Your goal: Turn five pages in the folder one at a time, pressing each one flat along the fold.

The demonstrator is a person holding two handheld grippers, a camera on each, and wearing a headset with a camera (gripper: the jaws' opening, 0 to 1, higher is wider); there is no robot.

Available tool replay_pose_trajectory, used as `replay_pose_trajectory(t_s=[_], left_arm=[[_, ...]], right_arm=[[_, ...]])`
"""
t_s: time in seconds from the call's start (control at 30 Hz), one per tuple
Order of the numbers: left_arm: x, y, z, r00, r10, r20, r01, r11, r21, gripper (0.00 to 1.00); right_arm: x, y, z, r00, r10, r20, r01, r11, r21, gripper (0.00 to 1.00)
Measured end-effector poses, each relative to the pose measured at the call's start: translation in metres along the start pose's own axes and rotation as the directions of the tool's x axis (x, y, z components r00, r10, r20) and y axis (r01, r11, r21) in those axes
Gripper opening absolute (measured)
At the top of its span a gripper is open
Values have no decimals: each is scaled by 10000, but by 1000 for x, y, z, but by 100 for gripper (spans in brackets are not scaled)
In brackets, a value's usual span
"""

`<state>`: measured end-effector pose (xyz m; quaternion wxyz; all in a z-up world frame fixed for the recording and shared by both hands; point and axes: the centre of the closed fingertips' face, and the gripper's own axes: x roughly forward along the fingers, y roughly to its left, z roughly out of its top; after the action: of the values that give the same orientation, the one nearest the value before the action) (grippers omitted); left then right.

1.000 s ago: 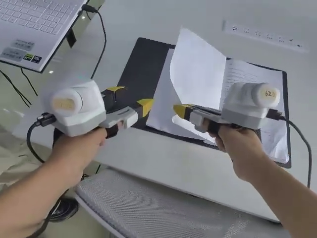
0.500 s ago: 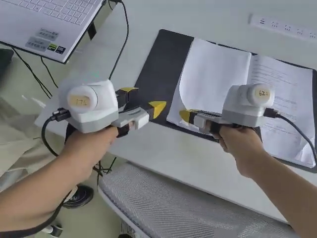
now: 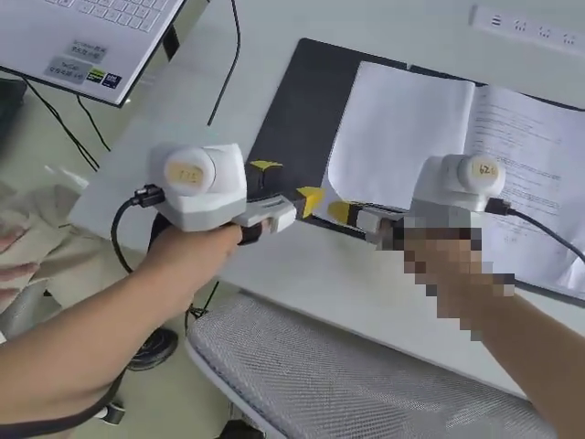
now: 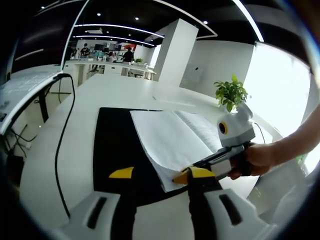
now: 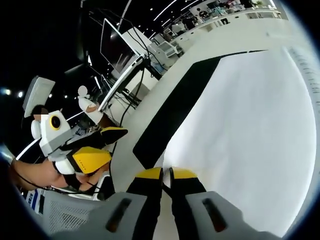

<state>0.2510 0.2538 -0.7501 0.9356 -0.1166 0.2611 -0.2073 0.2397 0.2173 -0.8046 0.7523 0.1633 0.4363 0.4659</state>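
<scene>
Desk [image 3: 311,270]: R gripper [image 5: 166,173] pinches page [image 5: 240,115] corner.

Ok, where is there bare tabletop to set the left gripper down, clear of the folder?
Bare table lies between the laptop and the folder, crossed by a black cable, and along the near edge in front of the folder. Crowded: the near corner of the page, where left gripper and right gripper meet.

Noted: white table [image 3: 302,274]. A black folder [image 3: 292,101] lies open on it, just ahead of my left claw [image 3: 288,183] and under my right claw [image 3: 340,211], with a white page [image 3: 402,128] uppermost. A laptop [image 3: 82,37] sits well left of my left claw. A black cable [image 3: 224,82] runs between the laptop and the folder. A power strip [image 3: 530,23] lies far beyond my right claw.
</scene>
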Motion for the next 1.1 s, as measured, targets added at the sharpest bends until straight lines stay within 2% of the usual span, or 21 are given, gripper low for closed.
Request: replay_pose_trajectory(t_s=[0.17, 0.27, 0.33, 0.4, 0.47, 0.53, 0.63, 0.7, 0.77, 0.83, 0.9, 0.93, 1.0, 1.03, 1.1], left_arm=[[12, -2, 1, 9999, -105, 0, 105, 9997, -215, 34], [23, -5, 4, 9997, -223, 111, 228, 9989, -401, 31], [31, -9, 6, 9991, -377, 207, 385, 9986, -366, 28], [38, -12, 3, 9988, -476, 116, 480, 9982, -364, 25], [45, -16, -3, 9977, -672, -30, 672, 9977, -34, 20], [51, -20, -8, 9964, -843, -111, 844, 9964, 86, 17], [56, -24, -16, 9937, -1078, -303, 1085, 9939, 205, 12], [58, -26, -25, 9918, -1145, -569, 1172, 9920, 476, 9], [59, -24, -31, 9914, -1102, -702, 1134, 9926, 434, 8], [57, -23, -34, 9920, -1069, -677, 1099, 9930, 429, 8], [57, -20, -41, 9907, -997, -922, 1044, 9934, 479, 6], [57, -19, -44, 9907, -944, -979, 998, 9937, 518, 7], [56, -18, -45, 9910, -935, -961, 994, 9933, 588, 5], [56, -17, -46, 9909, -900, -998, 967, 9932, 642, 4], [55, -16, -46, 9915, -866, -970, 942, 9926, 765, 3]], right_arm=[[-1, 7, -1, 9988, 434, 241, -437, 9990, 131, 10], [-3, 17, -6, 9964, 844, 107, -844, 9964, -74, 7], [-5, 19, -12, 9958, 917, -74, -918, 9957, -119, 7], [-9, 23, -16, 9937, 1106, -176, -1108, 9937, -150, 7], [-15, 27, -19, 9925, 1209, -200, -1214, 9923, -239, 7], [-25, 34, -19, 9881, 1534, -124, -1537, 9878, -240, 8], [-41, 39, -18, 9842, 1768, -12, -1766, 9828, -540, 8], [-52, 40, -8, 9800, 1941, 442, -1908, 9792, -690, 7], [-61, 35, -2, 9806, 1853, 647, -1817, 9817, -571, 8], [-68, 25, 11, 9795, 1678, 1111, -1621, 9850, -583, 8], [-75, 14, 21, 9800, 1509, 1299, -1453, 9880, -517, 8], [-78, 7, 29, 9780, 1364, 1577, -1296, 9902, -524, 8], [-81, -3, 37, 9786, 1212, 1661, -1140, 9921, -525, 9], [-83, -7, 43, 9760, 1146, 1854, -1053, 9927, -595, 10], [-85, -19, 50, 9779, 896, 1887, -797, 9951, -593, 13]])
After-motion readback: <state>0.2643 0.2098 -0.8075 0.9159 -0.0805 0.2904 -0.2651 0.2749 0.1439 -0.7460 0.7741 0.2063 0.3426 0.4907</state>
